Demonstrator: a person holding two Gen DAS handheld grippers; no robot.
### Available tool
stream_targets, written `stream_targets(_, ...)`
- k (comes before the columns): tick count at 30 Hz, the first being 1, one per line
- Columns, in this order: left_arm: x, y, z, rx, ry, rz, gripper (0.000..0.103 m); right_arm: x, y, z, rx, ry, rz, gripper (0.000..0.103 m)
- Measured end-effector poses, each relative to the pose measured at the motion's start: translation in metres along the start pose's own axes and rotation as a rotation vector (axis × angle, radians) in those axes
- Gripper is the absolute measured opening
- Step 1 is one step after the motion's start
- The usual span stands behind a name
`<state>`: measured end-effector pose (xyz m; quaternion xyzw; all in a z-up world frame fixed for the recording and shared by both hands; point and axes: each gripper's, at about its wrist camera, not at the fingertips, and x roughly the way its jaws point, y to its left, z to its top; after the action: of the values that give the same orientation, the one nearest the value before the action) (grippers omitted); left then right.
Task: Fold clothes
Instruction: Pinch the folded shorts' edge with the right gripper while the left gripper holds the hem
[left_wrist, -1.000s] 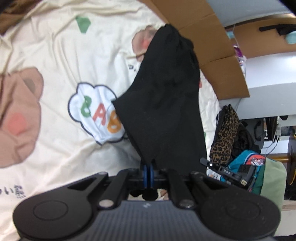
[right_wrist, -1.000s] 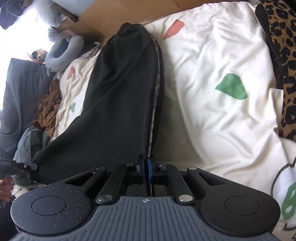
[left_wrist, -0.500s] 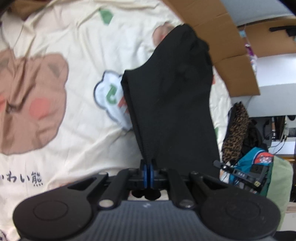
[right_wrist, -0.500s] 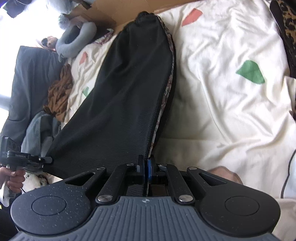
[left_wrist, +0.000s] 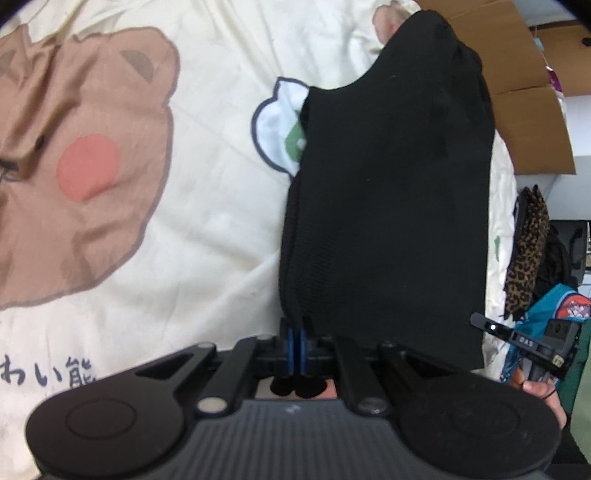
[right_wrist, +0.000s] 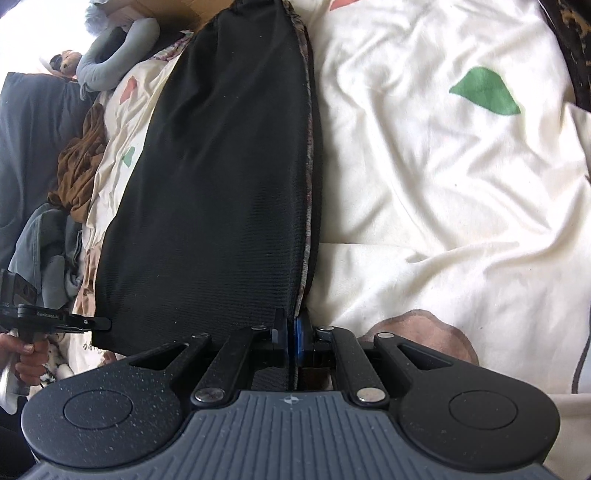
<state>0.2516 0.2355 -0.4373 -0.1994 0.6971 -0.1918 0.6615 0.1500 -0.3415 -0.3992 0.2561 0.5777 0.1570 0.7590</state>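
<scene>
Below both claws, a black garment (left_wrist: 391, 206) stretches over the cream bedspread (left_wrist: 207, 229), its far end toward the cardboard (left_wrist: 532, 122). The left claw (left_wrist: 295, 345) is clenched on the garment's near left corner. The right claw (right_wrist: 291, 338) is easing its jaws apart, with the garment's near right edge between them, the pads at the cloth. A leopard-print cloth (left_wrist: 526, 254) hangs at the far right, and a brown garment (right_wrist: 85, 166) lies bunched at the bed's left edge.
</scene>
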Motion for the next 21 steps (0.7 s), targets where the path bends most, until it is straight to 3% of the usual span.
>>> stream_targets(4, 0.000, 0.001, 0.002, 0.011, 0.001, 0.005, 0.004, 0.005, -0.004, 0.001, 0.005, 0.005, 0.001, 0.027)
stream_targets(9, -0.001, 0.002, 0.003, 0.017, -0.006, 0.009, 0.004, 0.011, -0.014, 0.002, 0.054, 0.020, 0.046, 0.033)
stream_targets(15, 0.001, 0.004, 0.005, 0.022, -0.008, 0.025, 0.004, 0.028, -0.033, 0.006, 0.171, 0.056, 0.179, 0.040)
stream_targets(21, 0.005, 0.005, 0.007, 0.013, -0.007, 0.025, 0.004, 0.044, -0.039, 0.007, 0.220, 0.087, 0.292, 0.039)
